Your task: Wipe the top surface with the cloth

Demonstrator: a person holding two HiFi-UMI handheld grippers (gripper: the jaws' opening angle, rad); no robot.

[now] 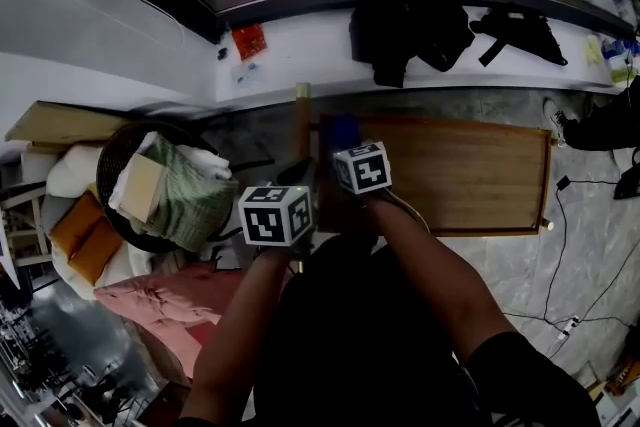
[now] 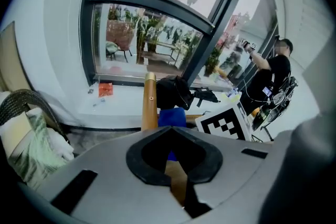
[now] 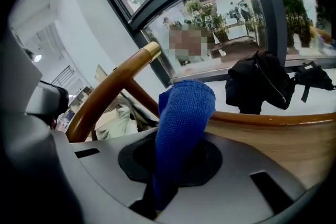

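Note:
A folded blue cloth [image 3: 184,123] stands up between the jaws of my right gripper [image 3: 164,186], which is shut on it. In the head view the blue cloth [image 1: 342,130] sits at the near left corner of the wooden table top [image 1: 470,175], just ahead of the right gripper [image 1: 345,147] and its marker cube. My left gripper [image 1: 292,180] hangs beside it to the left, off the table's edge. In its own view the left gripper [image 2: 176,178] is shut with nothing in it, and the cloth [image 2: 172,117] shows beyond.
A wooden post [image 1: 301,120] rises at the table's left corner. A round basket [image 1: 160,185] of folded linen stands at the left, with cushions below it. Dark bags [image 1: 410,20] lie on the white window sill behind the table. Cables [image 1: 560,245] run over the floor at right.

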